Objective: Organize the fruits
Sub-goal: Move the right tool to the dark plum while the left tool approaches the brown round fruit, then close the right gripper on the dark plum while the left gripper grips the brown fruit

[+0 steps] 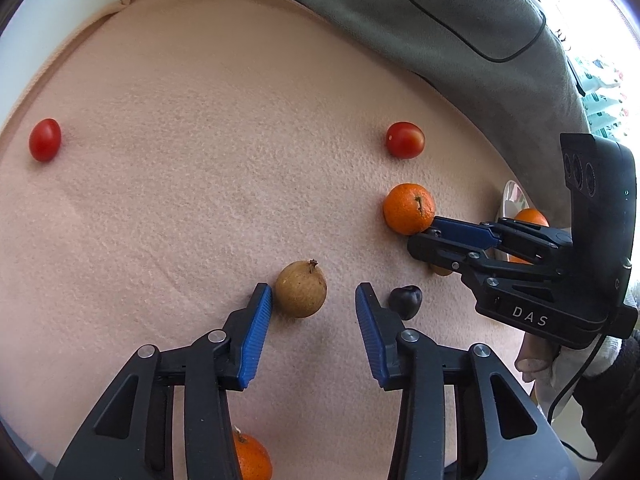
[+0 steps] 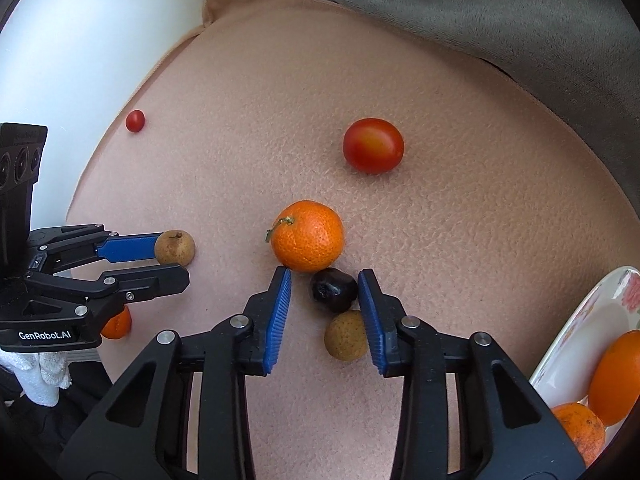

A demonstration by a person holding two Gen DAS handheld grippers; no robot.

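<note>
Left gripper: It points down at the cloth, low in the middle of the left wrist view. Its jaws stand partly open with the brown fruit between them. One blue pad touches the fruit's left side; the other pad is apart from it. So nothing is squeezed yet.

Right gripper: It also points down, low in the middle of the right wrist view. Its jaws stand partly open around the dark fruit. The right pad looks to touch it; the left pad does not. I think it wants this small one.

Second brown fruit: It sits just below the dark fruit, against the right pad. It could get bumped.

Big orange: It touches the dark fruit from above, so the space is tight.

Tomatoes: One red tomato lies up the middle, one small tomato at the upper left, well apart.

Plate: At the lower right edge, it holds oranges already. The fruits probably go there.

Cloth: Soft and pink, it stops fruits from rolling.
</note>
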